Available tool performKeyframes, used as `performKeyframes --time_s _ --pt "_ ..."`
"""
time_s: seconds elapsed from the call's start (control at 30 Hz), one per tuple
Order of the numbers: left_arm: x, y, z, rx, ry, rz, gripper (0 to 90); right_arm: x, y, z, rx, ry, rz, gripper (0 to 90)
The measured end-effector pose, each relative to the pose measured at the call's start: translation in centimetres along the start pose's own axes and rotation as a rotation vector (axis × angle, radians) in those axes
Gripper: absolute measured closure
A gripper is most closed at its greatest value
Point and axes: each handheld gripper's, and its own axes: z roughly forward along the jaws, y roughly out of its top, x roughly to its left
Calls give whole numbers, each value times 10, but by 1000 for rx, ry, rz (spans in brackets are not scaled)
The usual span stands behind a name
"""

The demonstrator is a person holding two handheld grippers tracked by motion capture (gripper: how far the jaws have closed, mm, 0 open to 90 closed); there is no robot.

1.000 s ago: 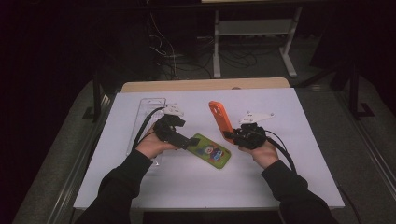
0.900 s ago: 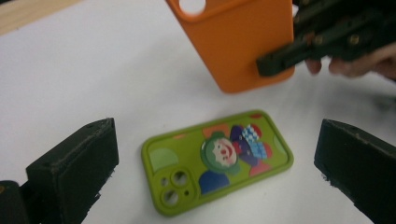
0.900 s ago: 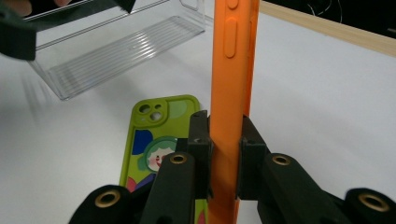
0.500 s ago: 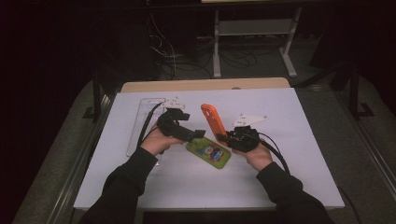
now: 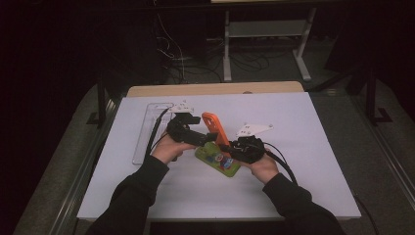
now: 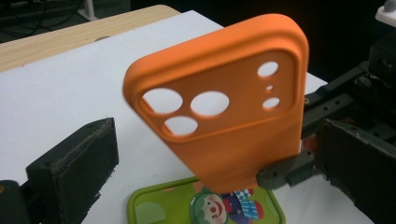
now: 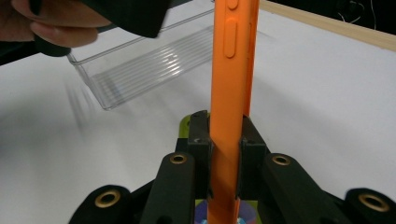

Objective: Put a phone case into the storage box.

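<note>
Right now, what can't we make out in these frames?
- Green phone case: cut off by the bottom edge in the left gripper view; the orange phone case covers part in the high view.
- Clear tray: contents unreadable, motion-blurred in the right gripper view.
- Left hand-held gripper: grip unclear in the high view.

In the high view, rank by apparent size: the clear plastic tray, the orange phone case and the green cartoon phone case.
1. Clear rectangular plastic tray: largest.
2 and 3. Orange silicone phone case and green cartoon-printed phone case: unranked; the orange one stands tilted and foreshortened, and the grippers cover part of the green one.
</note>
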Motion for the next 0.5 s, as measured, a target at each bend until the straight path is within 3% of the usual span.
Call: performKeyframes --time_s 0.13,0.27,0.5 --pt "0 -2 4 3 -12 -11 0 5 1 3 -13 9 -8 782" --pt "-1 -2 5 -16 -9 15 0 11 3 5 -18 34 -1 782" --pt "-3 -3 6 -17 -10 16 0 18 3 8 -14 50 -9 782"
